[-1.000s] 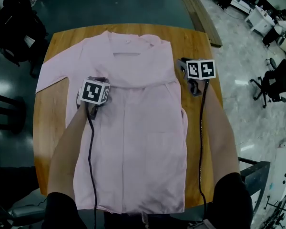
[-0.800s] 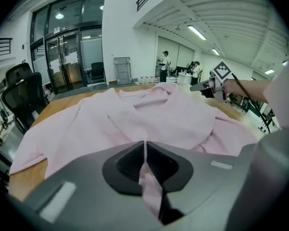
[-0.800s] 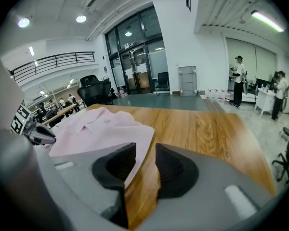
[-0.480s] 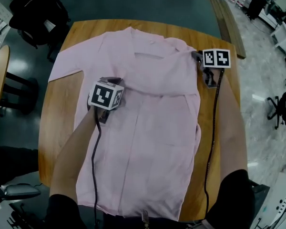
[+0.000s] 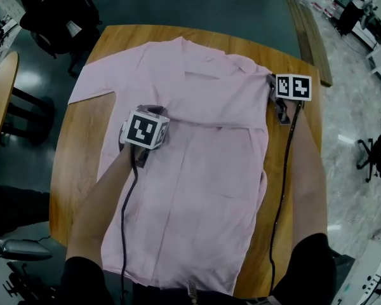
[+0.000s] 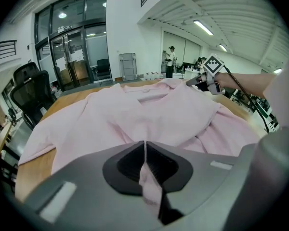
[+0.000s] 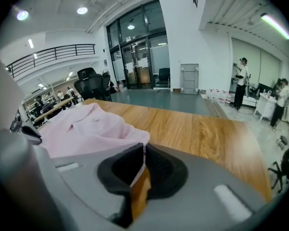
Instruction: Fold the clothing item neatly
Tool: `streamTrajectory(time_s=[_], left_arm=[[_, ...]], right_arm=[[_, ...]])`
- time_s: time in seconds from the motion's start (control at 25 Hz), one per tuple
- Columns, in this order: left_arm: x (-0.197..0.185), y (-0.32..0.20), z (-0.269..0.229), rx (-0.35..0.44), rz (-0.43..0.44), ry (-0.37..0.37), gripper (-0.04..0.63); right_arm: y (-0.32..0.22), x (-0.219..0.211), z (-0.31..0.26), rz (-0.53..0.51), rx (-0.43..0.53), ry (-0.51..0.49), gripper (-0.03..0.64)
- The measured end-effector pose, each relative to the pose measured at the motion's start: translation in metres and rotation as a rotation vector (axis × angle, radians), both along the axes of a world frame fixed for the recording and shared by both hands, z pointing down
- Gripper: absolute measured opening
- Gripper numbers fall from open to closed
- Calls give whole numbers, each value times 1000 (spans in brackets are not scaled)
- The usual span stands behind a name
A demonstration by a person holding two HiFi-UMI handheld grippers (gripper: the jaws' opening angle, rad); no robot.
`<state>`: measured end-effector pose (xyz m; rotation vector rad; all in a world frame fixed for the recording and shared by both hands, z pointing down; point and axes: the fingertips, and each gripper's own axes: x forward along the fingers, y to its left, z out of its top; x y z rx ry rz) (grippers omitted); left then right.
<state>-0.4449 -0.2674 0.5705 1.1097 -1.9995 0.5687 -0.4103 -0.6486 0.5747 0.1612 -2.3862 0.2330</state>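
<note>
The right tool (image 7: pixel 143 153) has moved up to the shirt (image 5: pixel 197 157) edge right of the collar (image 5: pixel 206 57) and is closing on that cloth. The left tool (image 6: pixel 144 148) stays clamped on a pinch below-left of the collar. With the shirt spread on the bench (image 5: pixel 82 151), a fold looks ready to start.

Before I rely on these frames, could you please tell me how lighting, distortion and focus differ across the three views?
Head view: dim and bluish, yet the pink shirt on the wooden table is sharp; glare on the floor. Left gripper view: fisheye bending, black corners, bright background, near cloth soft. Right gripper view: same fisheye; a ceiling lamp flares, the table grain reads crisply.
</note>
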Motion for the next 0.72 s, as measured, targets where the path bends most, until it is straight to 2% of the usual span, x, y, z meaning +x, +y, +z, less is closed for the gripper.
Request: streamTrajectory(time_s=[0.16, 0.28, 0.44, 0.52, 0.64, 0.72], left_arm=[[12, 13, -2, -10, -47, 19, 20], [21, 17, 14, -46, -48, 40, 20], [23, 14, 16, -51, -42, 20, 22], [24, 14, 11, -37, -41, 21, 32], [25, 18, -1, -3, -53, 22, 52], [25, 20, -11, 10, -57, 6, 58]], right_arm=[[-15, 13, -7, 19, 36, -10, 17], [-15, 16, 3, 26, 55, 9, 17], [-10, 15, 15, 10, 112, 28, 45], [-10, 18, 7, 4, 102, -4, 80], [-3, 33, -14, -17, 52, -47, 85], [17, 50, -24, -69, 12, -38, 85]])
